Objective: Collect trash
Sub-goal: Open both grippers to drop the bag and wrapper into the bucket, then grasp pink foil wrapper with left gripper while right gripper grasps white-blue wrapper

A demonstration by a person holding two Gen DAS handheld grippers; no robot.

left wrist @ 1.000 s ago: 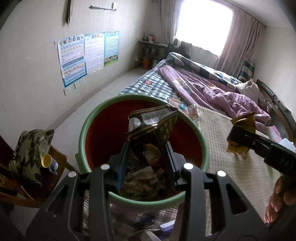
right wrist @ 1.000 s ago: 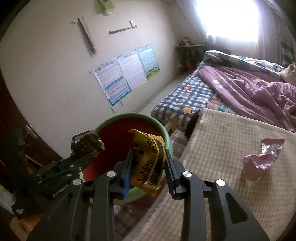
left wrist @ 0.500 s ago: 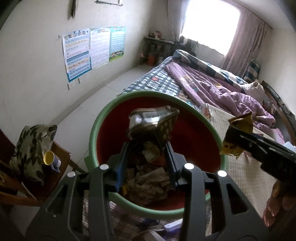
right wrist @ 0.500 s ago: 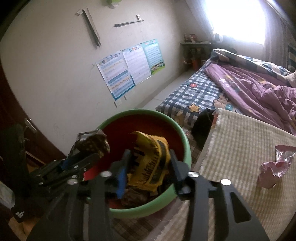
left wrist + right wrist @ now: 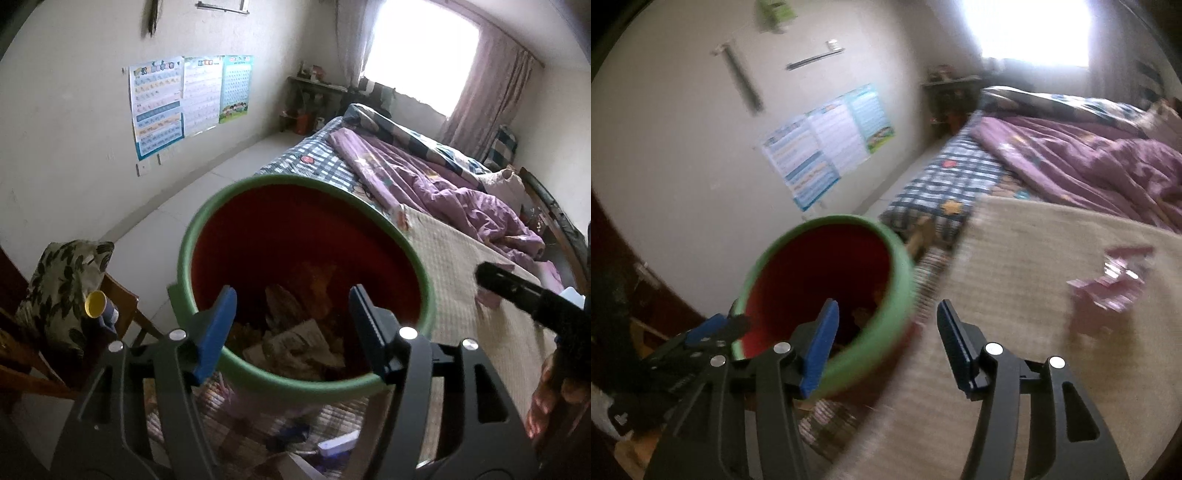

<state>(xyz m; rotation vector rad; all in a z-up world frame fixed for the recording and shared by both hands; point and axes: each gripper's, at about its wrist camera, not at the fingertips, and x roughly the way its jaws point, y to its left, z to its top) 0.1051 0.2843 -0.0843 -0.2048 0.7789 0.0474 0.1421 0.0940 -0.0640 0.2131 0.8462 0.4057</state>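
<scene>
Hovering my left hand-held gripper (image 5: 291, 328) over the bin (image 5: 236, 192), jaws spread and gripping nothing; the right hand-held gripper (image 5: 886, 339) is spread wide and empty too, just beside the bin's rim. I'm guessing both drops are done. The bin's round, green-rimmed plastic, red inside, crumpled paper at the bottom. Next up is probably the crinkly pink wrapper (image 5: 1108, 284) lying well off from the bin on the woven mat (image 5: 1015, 258).

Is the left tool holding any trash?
No, the left tool is open and empty above the bin.
</scene>
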